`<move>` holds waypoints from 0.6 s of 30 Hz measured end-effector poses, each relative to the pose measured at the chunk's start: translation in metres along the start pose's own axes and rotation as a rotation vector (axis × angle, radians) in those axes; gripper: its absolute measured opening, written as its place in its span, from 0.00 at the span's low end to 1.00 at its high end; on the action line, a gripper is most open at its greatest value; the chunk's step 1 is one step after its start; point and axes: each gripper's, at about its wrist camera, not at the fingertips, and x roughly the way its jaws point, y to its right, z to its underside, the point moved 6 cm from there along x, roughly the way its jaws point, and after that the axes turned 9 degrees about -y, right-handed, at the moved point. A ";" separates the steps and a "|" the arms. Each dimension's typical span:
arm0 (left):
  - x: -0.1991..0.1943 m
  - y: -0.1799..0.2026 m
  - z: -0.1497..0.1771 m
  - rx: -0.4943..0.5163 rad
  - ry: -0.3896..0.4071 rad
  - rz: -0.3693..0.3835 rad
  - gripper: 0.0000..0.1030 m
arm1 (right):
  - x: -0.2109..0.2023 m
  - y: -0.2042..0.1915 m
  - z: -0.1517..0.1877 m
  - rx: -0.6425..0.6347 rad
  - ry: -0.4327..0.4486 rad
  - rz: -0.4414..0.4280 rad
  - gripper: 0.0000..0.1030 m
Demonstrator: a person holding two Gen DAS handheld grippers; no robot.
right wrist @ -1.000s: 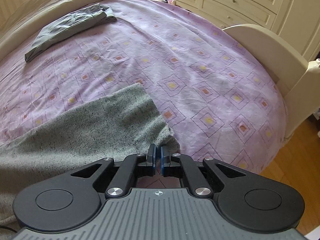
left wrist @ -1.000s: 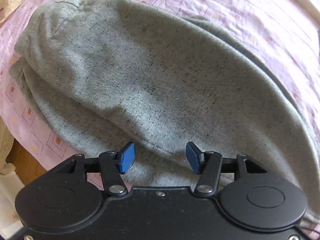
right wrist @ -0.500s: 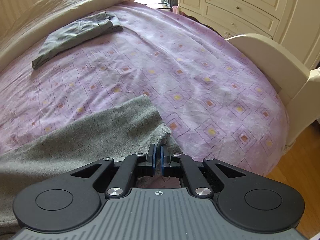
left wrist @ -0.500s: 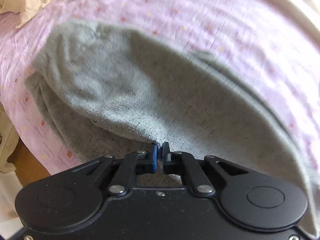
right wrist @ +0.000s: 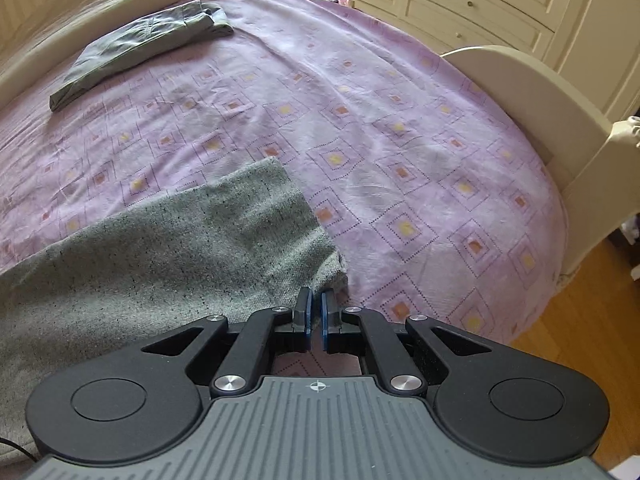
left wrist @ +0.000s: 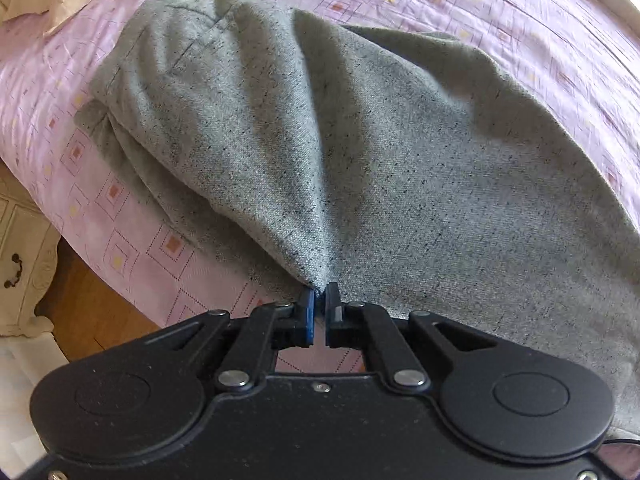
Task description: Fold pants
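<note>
Purple bedspread (right wrist: pixel 400 140): both grippers pinch grey pants (left wrist: pixel 360 152).

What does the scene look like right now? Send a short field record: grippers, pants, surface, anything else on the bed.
left gripper: shut, pinching the near edge of the grey pants, cloth pulled into a taut ridge toward the fingertips
right gripper: shut on a corner of the same pants at the leg end
pants state: partly lifted at both pinch points, the rest lying on the bed
surface: purple patterned bedsheet
other item: folded dark grey garment at the far side, apart from the pants
</note>
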 end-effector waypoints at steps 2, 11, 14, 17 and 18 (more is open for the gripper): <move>-0.010 0.001 0.004 0.003 0.009 0.001 0.06 | -0.005 -0.001 -0.001 -0.016 0.014 -0.002 0.05; 0.009 0.007 0.008 0.096 -0.071 -0.034 0.13 | 0.017 -0.003 0.000 -0.053 -0.022 0.023 0.05; -0.004 0.004 0.009 0.101 -0.048 -0.018 0.19 | 0.015 -0.003 -0.001 -0.046 -0.034 0.040 0.07; -0.025 -0.006 0.016 0.107 -0.033 -0.001 0.19 | 0.003 -0.001 -0.002 -0.018 -0.020 0.053 0.11; -0.032 -0.010 0.017 0.120 -0.023 -0.003 0.19 | -0.003 -0.001 -0.002 -0.012 -0.001 0.063 0.11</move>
